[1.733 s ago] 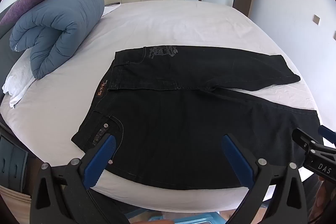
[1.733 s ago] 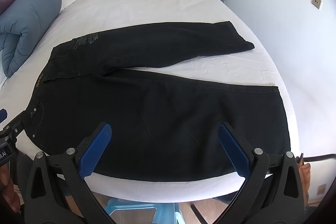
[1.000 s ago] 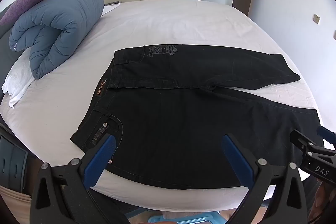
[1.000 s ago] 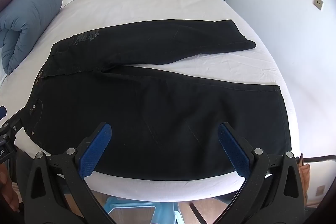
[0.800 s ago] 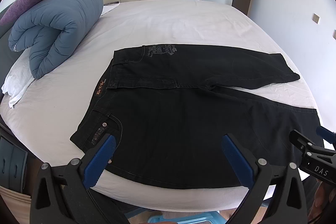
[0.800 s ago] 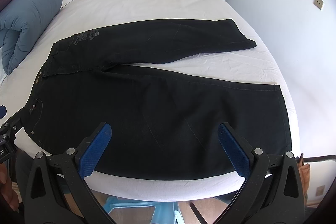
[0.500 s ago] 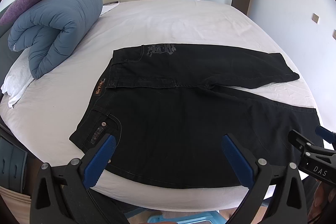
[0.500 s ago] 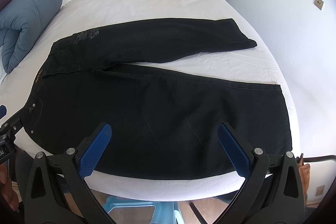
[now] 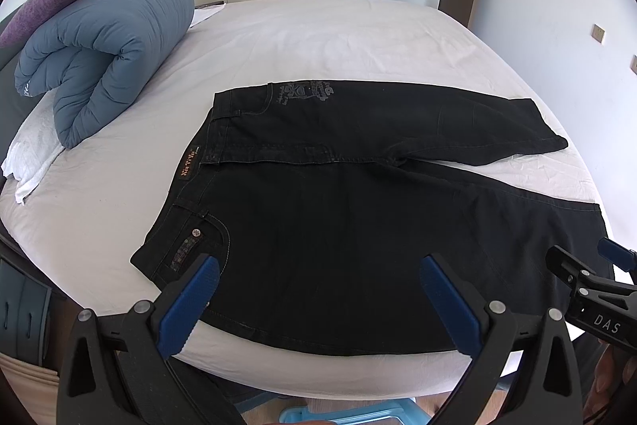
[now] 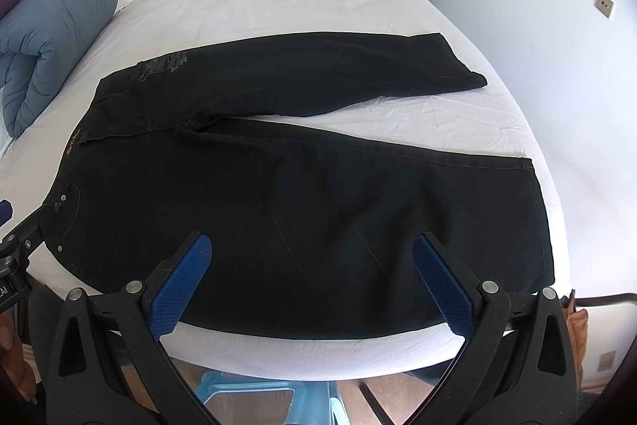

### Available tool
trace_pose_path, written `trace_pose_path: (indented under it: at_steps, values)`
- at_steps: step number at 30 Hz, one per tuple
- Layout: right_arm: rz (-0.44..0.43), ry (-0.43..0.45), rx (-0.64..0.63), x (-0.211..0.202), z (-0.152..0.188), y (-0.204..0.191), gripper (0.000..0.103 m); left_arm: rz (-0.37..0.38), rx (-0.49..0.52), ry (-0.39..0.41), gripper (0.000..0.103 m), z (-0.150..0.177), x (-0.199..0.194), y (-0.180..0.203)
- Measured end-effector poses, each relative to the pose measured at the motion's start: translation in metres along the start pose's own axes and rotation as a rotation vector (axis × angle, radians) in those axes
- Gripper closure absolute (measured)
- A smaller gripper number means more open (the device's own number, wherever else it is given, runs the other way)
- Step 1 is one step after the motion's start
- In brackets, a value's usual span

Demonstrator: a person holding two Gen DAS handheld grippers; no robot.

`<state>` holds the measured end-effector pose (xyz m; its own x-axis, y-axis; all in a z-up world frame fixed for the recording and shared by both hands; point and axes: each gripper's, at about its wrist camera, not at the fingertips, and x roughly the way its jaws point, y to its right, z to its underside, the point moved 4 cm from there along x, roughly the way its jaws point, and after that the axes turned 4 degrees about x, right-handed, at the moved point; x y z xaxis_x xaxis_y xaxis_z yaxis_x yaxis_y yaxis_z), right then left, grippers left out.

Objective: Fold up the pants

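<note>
On the white bed (image 9: 318, 38), black jeans (image 9: 338, 226) lie flat with legs splayed, ready for a lengthwise fold, while the left tool (image 9: 318, 283) and right tool (image 10: 312, 273) hover open-jawed over the near leg, holding nothing.

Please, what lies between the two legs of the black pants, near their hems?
Only bare white bed sheet lies between the far leg and the near leg of the pants; the right wrist view shows it best.

Left gripper (image 9: 318, 273) low in frame, jaws spread wide, empty. Right gripper (image 10: 312, 251) likewise: lower centre, blue pads (image 10: 442, 289) apart.
</note>
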<state>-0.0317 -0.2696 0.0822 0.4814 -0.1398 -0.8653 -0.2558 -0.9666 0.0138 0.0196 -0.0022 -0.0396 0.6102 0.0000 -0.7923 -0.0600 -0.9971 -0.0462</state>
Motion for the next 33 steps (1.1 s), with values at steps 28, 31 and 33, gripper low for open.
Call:
trace_pose_path:
  at_steps: [28, 31, 33]
  values:
    - [0.001, -0.009, -0.002, 0.0028, 0.0050, -0.0017, 0.000, 0.002, 0.000, -0.004, 0.000, 0.0005, 0.0008, -0.0001]
    - [0.001, -0.010, -0.002, 0.0028, 0.0048, -0.0015, 0.000, 0.003, 0.001, -0.005, 0.000, 0.0026, 0.0024, -0.0004]
    - [0.001, -0.010, -0.002, 0.0028, 0.0049, -0.0015, 0.000, 0.006, -0.002, -0.007, 0.000, 0.0039, 0.0029, -0.0003]
